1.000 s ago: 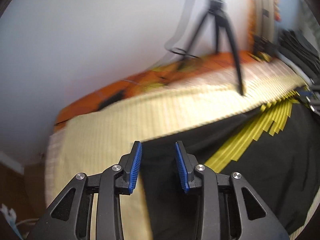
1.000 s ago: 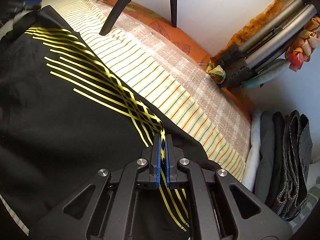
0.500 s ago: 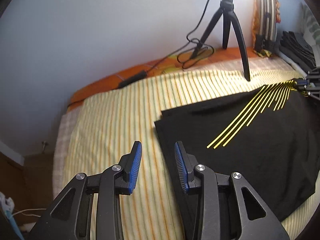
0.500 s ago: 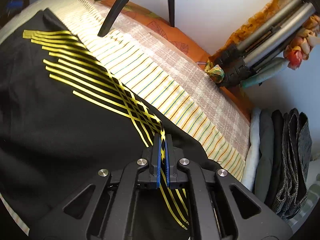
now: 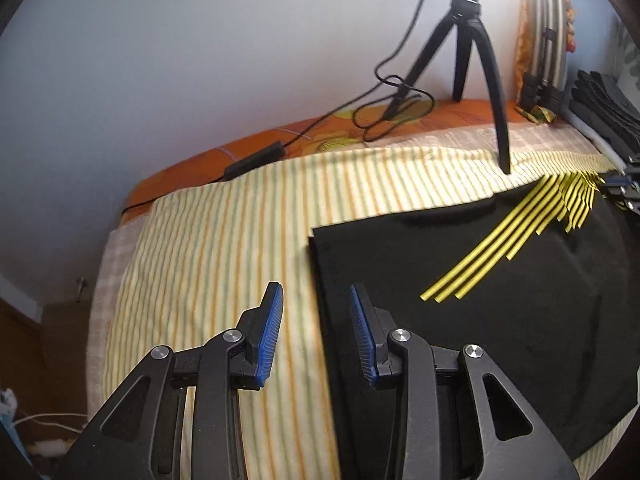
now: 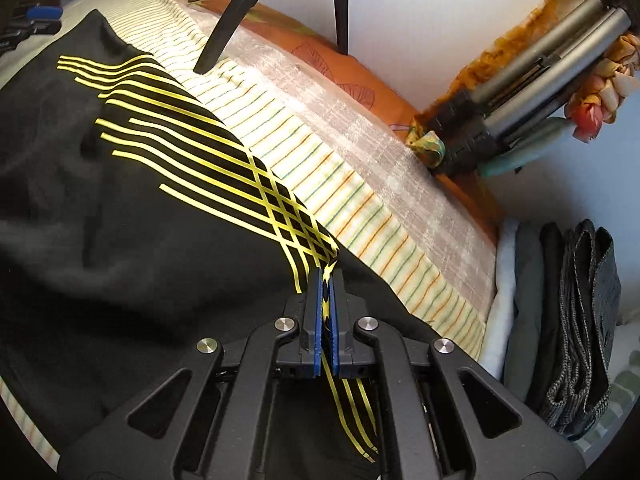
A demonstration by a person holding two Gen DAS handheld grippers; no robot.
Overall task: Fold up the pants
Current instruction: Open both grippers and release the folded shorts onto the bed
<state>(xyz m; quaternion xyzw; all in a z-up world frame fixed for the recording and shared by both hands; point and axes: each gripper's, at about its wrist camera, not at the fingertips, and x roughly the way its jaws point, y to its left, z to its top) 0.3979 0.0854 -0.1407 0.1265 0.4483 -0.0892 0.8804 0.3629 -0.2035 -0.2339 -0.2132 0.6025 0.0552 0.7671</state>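
Two grippers: right gripper [image 6: 327,280] pinches pants [image 6: 140,248], left gripper [image 5: 316,300] parted.

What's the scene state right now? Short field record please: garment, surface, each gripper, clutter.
garment: black pants with yellow stripes, spread flat on the bed
surface: striped bedsheet over an orange cover
left gripper: open, nothing between the fingers, above the pants' near edge where it meets the sheet
right gripper: shut on the pants at the yellow-striped part, fabric pinched between the fingers
clutter: black tripod standing at the bed's far side with a cable; stack of folded dark clothes past the bed's end
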